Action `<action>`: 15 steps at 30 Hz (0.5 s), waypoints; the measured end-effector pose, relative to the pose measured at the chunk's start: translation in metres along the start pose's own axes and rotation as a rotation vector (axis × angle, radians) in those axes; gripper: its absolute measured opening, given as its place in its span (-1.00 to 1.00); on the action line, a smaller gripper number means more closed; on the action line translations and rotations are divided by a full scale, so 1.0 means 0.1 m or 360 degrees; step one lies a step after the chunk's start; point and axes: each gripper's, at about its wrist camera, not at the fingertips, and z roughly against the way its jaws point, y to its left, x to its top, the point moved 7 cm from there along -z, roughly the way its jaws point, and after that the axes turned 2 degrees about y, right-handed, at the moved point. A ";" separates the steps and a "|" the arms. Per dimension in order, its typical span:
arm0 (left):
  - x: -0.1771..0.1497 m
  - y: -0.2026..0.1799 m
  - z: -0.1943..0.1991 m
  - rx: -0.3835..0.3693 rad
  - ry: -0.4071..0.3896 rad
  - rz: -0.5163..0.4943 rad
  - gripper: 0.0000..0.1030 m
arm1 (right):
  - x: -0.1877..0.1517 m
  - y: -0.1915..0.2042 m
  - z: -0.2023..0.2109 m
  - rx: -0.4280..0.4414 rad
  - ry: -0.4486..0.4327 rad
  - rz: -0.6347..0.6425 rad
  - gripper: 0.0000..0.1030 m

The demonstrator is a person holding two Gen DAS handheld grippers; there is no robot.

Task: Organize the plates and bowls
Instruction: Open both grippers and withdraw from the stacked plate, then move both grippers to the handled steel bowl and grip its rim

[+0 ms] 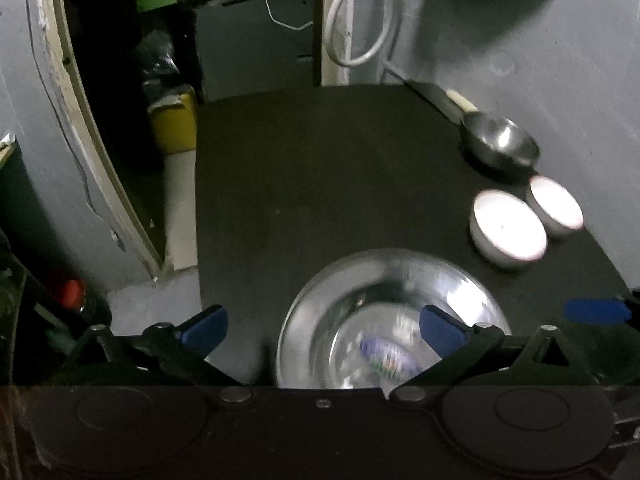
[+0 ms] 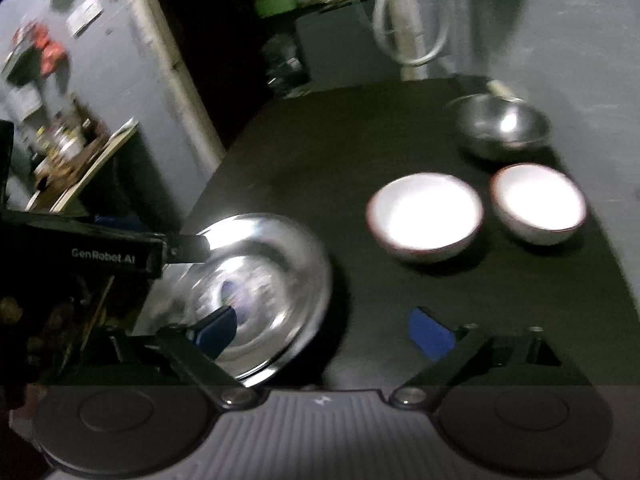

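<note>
Our left gripper stands wide, blue pads far apart, nothing pressed between them. The steel plate lies on the dark surface directly below and ahead of it; the right pad shows over the plate's inside, the left pad off its rim, over the surface's near left edge. Whether a pad touches the steel we cannot tell; the view is blurred.

Our right gripper also stands wide and empty. The same steel plate sits ahead and to its left, with the left pad over the plate's near rim and the right pad over bare surface. The other gripper's black body reaches in from the left, over the plate's far edge.

Further out, ahead and to the right of both grippers, two white bowls stand side by side, close together; a gap or contact we cannot make out. The second white bowl lies nearer the right edge of the surface.

Beyond them, near the far right corner, a small steel bowl stands upright, apart from the white pair. A grey wall runs along the right; white cable loops hang behind the surface's far edge.
</note>
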 end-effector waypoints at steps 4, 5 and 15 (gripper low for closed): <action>0.32 -0.13 -0.11 -0.0017 -0.0070 0.0040 0.98 | 0.16 -0.36 0.10 -0.0106 -0.0124 -0.0115 0.98; 0.41 -0.18 -0.15 -0.0025 -0.0085 0.0050 0.98 | 0.21 -0.45 0.12 -0.0131 -0.0150 -0.0142 0.99; 1.27 -0.79 -0.69 -0.0203 -0.0154 0.0234 0.98 | 0.82 -1.24 0.01 -0.0260 -0.0335 -0.0311 0.99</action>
